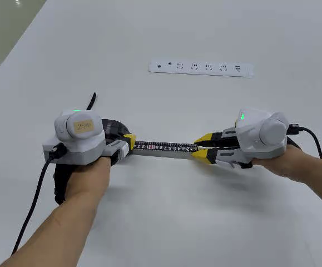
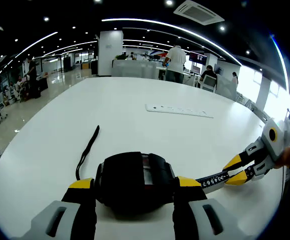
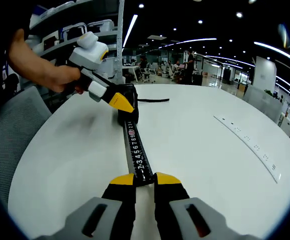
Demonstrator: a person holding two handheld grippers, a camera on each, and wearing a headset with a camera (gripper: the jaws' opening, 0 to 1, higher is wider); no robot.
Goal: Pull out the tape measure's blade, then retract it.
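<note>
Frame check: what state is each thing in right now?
Left gripper: shut on case.
Right gripper: shut on blade end.
Case: resting on table.
Blade: partly pulled out, stretched between the grippers.
Strap: slack on table.
Power strip: flat, sockets empty.

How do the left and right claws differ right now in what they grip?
The left claw is shut on the black tape measure case, spread wide around it; the right claw is pinched nearly closed on the blade tip. The left sits at the blade's root, the right at its pulled-out end. Both have yellow tips.
</note>
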